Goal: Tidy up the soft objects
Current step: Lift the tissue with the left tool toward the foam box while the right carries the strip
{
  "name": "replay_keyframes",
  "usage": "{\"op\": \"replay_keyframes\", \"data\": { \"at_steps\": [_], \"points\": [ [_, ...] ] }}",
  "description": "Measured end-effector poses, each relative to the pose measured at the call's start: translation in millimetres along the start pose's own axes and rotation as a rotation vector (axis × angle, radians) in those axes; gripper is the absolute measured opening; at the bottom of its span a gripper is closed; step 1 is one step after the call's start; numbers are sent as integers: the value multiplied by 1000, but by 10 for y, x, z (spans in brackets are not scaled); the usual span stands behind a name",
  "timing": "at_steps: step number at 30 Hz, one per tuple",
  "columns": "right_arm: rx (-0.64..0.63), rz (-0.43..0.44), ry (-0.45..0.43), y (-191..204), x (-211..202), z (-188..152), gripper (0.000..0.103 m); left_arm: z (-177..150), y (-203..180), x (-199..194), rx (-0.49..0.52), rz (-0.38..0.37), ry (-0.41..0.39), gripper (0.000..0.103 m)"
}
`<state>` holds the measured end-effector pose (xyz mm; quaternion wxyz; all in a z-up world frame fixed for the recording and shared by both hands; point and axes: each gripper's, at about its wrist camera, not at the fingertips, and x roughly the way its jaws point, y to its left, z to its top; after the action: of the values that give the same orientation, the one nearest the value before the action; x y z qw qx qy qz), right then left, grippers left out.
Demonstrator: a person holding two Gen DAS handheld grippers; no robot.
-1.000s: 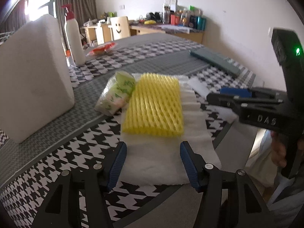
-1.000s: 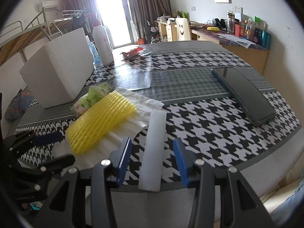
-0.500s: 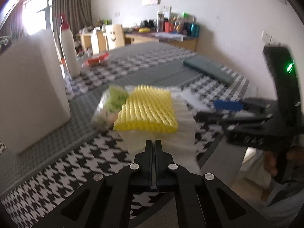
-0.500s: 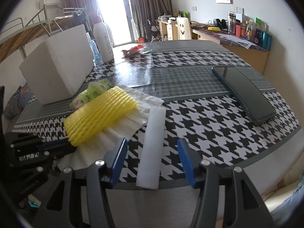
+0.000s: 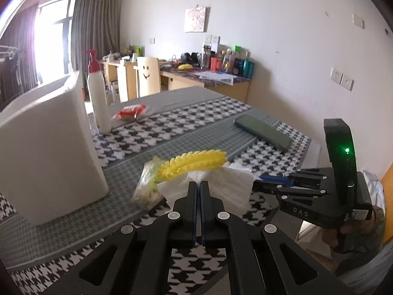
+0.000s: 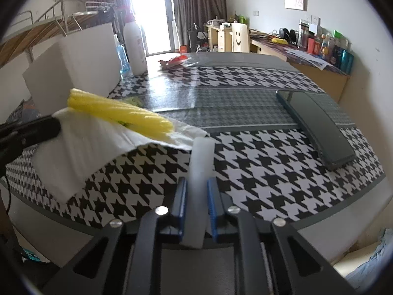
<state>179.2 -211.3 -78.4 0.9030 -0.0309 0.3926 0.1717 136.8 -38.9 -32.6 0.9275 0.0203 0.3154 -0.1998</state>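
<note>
My left gripper [image 5: 198, 186] is shut on the near edge of a white foam sheet [image 5: 228, 186] and holds it lifted and tilted above the table. A yellow foam net [image 5: 194, 163] rides on the sheet. In the right wrist view the sheet [image 6: 81, 145] and the net [image 6: 118, 115] hang raised at the left. My right gripper [image 6: 196, 191] is shut on a white foam strip [image 6: 200, 157] that lies near the table's front edge. A green wrapped packet [image 5: 147, 186] lies beside the sheet.
A big white foam block [image 5: 46, 147] stands at the left. A white pump bottle [image 5: 98, 98], a red packet [image 5: 129, 111] and a dark green flat case [image 5: 262, 132] lie on the houndstooth tablecloth [image 5: 172, 127]. A desk stands behind by the wall.
My left gripper closed on the white sheet's edge and lifted it with the yellow net. My right gripper closed on the white foam strip.
</note>
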Motion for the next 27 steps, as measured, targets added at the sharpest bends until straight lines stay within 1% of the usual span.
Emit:
{"op": "replay_keyframes", "data": {
  "at_steps": [2, 6, 10, 13, 15, 27],
  "points": [
    [23, 32, -13, -47, -39, 36, 15, 72, 21, -52, -5, -4, -25, 2],
    [45, 61, -44, -82, -127, 113, 13, 168, 32, -107, -13, -10, -54, 2],
    [50, 89, -81, -67, -240, 197, 13, 256, 40, -183, -36, -43, -83, 2],
    [43, 89, -113, -40, -327, 260, 13, 308, 32, -208, -22, -18, -97, 2],
    [42, 90, -127, -26, -368, 281, 13, 335, 48, -234, -26, -17, -103, 2],
    [24, 98, -215, 72, -631, 454, 13, 473, 114, -375, -40, 53, -155, 2]
  ]
}}
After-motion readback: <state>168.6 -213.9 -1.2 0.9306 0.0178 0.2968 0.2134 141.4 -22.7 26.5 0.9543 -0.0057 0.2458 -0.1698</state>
